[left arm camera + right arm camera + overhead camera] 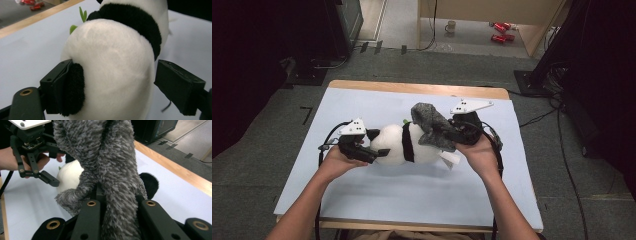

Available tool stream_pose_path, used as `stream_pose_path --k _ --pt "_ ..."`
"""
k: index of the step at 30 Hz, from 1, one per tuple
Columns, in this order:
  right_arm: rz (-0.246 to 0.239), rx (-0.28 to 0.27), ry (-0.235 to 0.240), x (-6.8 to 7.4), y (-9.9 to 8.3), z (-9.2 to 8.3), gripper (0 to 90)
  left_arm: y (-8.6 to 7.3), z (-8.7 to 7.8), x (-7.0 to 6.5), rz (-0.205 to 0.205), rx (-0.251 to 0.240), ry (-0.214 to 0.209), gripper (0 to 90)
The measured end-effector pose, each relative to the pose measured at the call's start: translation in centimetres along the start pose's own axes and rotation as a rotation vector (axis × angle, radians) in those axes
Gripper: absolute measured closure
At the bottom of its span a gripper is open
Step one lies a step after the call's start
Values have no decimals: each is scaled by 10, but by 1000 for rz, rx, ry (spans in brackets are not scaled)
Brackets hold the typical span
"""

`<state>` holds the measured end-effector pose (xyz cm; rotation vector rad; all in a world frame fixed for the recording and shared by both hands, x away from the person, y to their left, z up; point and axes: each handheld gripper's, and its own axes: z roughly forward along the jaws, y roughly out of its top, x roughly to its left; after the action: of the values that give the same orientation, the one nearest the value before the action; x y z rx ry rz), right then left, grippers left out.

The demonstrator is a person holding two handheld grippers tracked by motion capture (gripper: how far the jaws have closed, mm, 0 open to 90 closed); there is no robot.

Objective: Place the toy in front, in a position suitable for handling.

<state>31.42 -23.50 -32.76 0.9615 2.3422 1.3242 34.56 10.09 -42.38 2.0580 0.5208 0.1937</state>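
Forearms reach in from the near edge: with the right gripper clamped on the grey sock, draw it onto the panda mid-table while the left gripper, jaws spread, re-grips the head.

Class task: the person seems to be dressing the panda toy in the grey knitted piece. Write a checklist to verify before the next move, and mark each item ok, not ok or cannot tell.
1. Right tool shut on the grey knitted piece: ok, fabric is bunched between its jaws.
2. Left tool grips the panda toy: not ok, its jaws stand open around the white head, one jaw beside the black ear, the other apart from the plush.
3. Panda rests on the table: ok, lying on its side.
4. Knitted piece opened wide enough to slip over the panda: cannot tell.
5. Cables clear of the toy: ok.
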Motion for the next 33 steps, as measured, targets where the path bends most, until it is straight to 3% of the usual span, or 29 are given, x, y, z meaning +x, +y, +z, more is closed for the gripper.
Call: stream_pose_path --k 3,6,13,16,22,26,30,33 --pt "4 8 6 1 -3 2 782 -2 3 4 -13 0 9 107" --pt "9 9 15 1 -6 4 781 -5 9 9 -33 19 56 104" --pt "18 12 23 0 -7 8 781 -11 12 24 -98 -1 28 136" --pt "23 13 27 -1 -6 10 781 -10 13 25 -96 0 36 228" --pt "29 7 30 -2 -3 15 781 -10 10 33 -218 15 26 374" --pt "29 -7 37 -1 4 17 782 -5 9 29 -214 35 26 519" --pt "25 -24 50 3 15 20 782 -1 7 24 -230 48 -10 616" --pt "12 -36 63 8 26 23 781 2 5 25 -304 40 -66 650"
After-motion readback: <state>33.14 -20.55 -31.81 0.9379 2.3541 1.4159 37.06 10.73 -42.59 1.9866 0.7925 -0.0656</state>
